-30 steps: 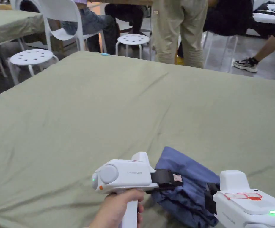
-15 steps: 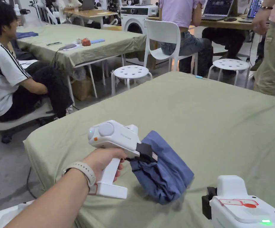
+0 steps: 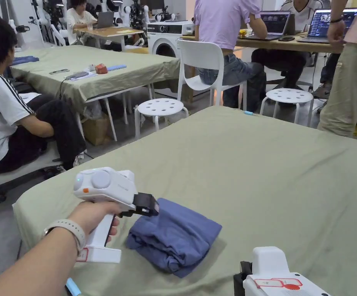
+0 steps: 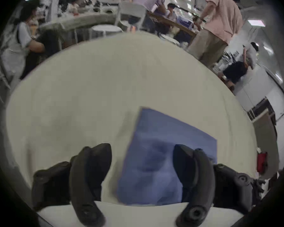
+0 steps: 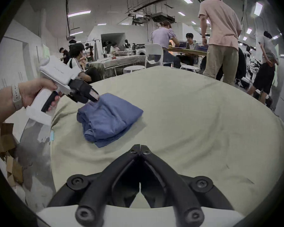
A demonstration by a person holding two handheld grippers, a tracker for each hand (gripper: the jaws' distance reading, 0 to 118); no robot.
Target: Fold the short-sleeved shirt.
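From the head view, the shirt [image 3: 173,236] lies as a compact blue bundle on the green-covered surface [image 3: 274,181], near its corner, and the left tongs [image 3: 147,205] hover at the bundle's near-left edge. The right tongs' white body sits low, well apart from the shirt.

In the left gripper view, the left tongs [image 4: 142,150] are spread wide with nothing between them; the shirt [image 4: 167,142] lies just ahead and a little to the right.

In the right gripper view, the right tongs [image 5: 140,146] are clenched tip to tip on nothing, and the shirt [image 5: 107,117] rests ahead and to their left, the left tongs [image 5: 95,97] touching or just above its far corner; I can't tell which.

The folding looks done and the bundle just set down. The layers look a bit rumpled, so the next move is likely pulling away cleanly, or a light tidy.
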